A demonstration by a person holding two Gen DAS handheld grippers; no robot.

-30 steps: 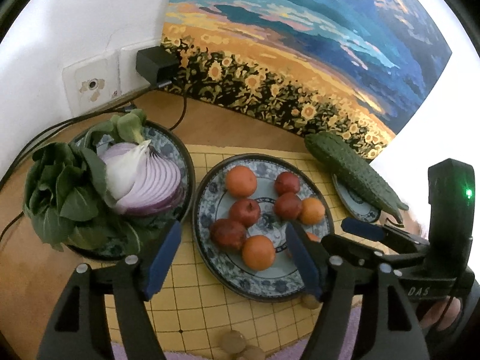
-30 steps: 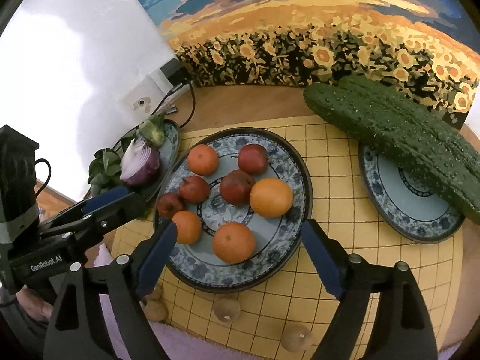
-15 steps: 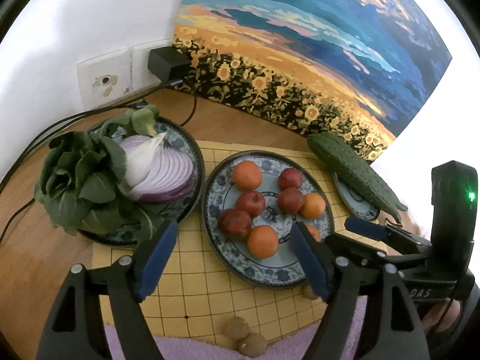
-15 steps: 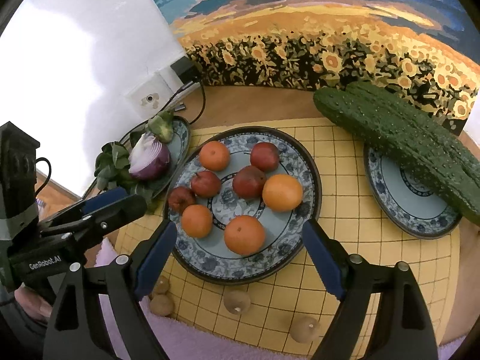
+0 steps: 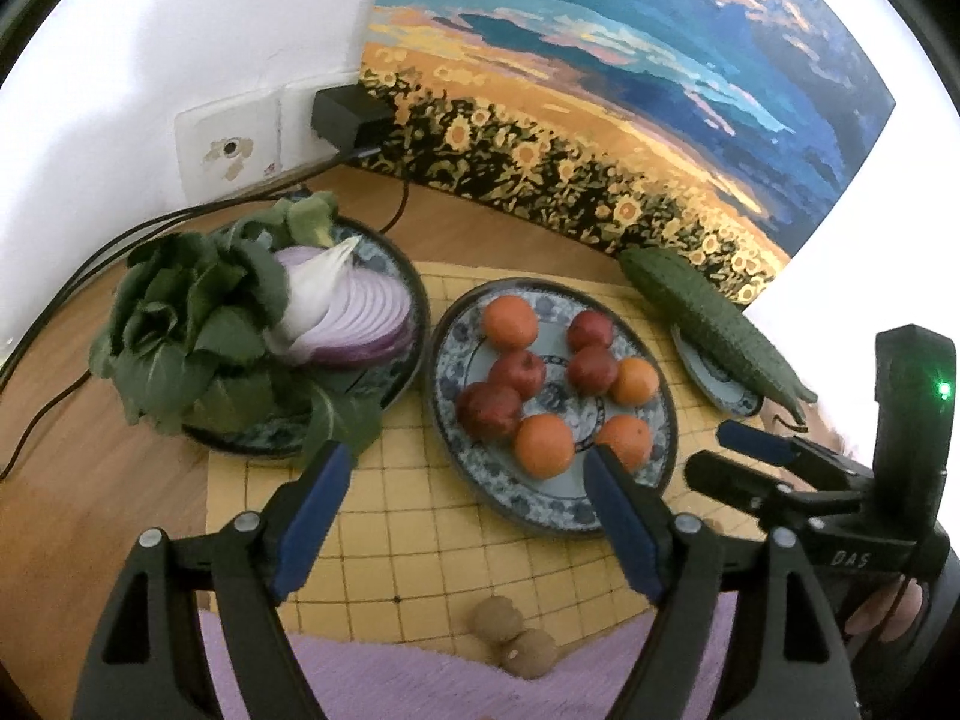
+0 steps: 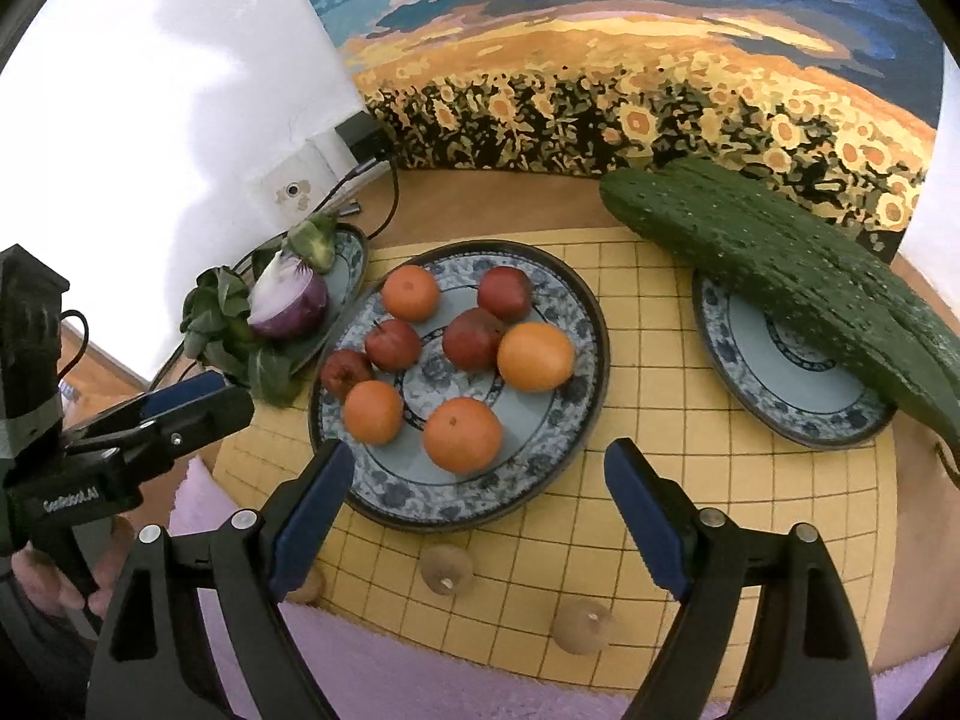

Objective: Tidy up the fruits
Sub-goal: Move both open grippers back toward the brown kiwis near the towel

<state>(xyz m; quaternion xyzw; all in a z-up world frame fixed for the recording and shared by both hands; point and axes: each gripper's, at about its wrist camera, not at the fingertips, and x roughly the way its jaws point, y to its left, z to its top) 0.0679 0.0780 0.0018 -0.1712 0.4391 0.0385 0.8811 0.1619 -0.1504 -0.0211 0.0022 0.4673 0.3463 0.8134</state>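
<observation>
Hovering above the mat [image 6: 630,420], both grippers empty. Left gripper [image 5: 462,516] showing jaws spread wide, holding nothing; right gripper [image 6: 480,516] likewise wide open, nothing between the pads.

Sitting on the middle plate [image 6: 576,324]: four oranges [image 6: 462,435] and four red fruits [image 6: 474,337], mixed together, several touching. Lying loose on the mat's near edge, off any plate: small brown fruits [image 6: 447,564], apart from each other.

Lying across the right plate [image 6: 798,384]: cucumber [image 6: 780,264]. Filling the left plate [image 5: 384,378]: greens [image 5: 186,330] and a cut onion [image 5: 354,318].

Looking like a between-picks step, probably choosing a target. Next move likely needing the right gripper dropping over one loose brown fruit, pads straddling it, closing gently since round and prone to rolling off the edge. Destination plate unclear.
</observation>
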